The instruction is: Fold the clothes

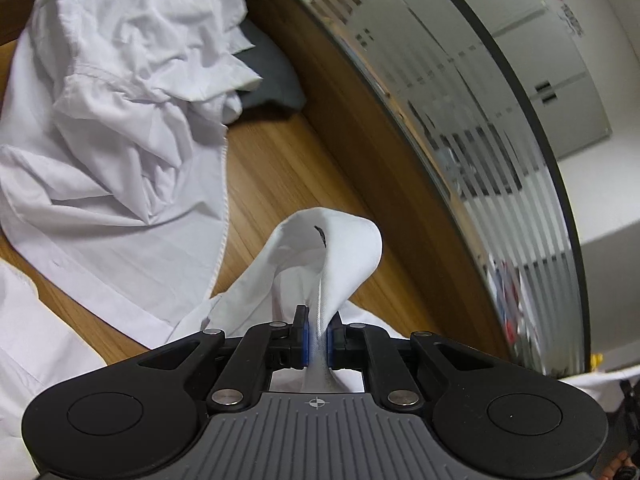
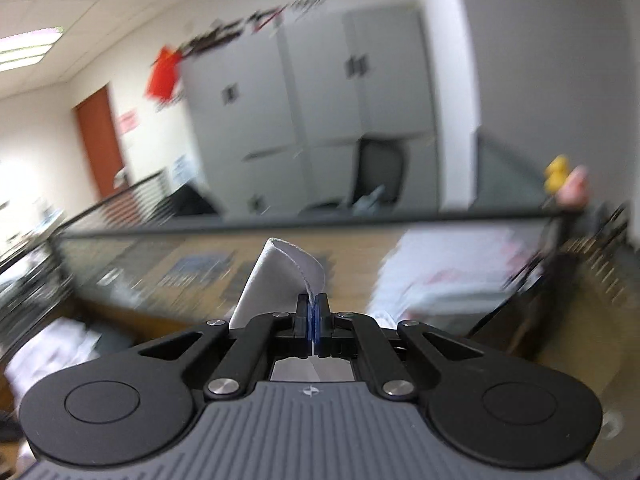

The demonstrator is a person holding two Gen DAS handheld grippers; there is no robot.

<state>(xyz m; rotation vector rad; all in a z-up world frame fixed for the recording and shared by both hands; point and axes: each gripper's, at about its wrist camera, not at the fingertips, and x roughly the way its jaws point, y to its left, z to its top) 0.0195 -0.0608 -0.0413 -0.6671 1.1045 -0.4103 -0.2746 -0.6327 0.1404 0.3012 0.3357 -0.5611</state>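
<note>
On the wooden table [image 1: 280,168], toward ten o'clock, the white shirt [image 1: 120,120] lies crumpled. Left gripper [image 1: 318,338] pinches a raised fold of it; right gripper [image 2: 313,320] is clamped on another white edge, lifted before a blurred glass partition [image 2: 160,256].

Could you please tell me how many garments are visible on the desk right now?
2: a crumpled white shirt spread across the wooden desk, and a grey garment partly hidden behind it near the partition. More may lie underneath.
</note>
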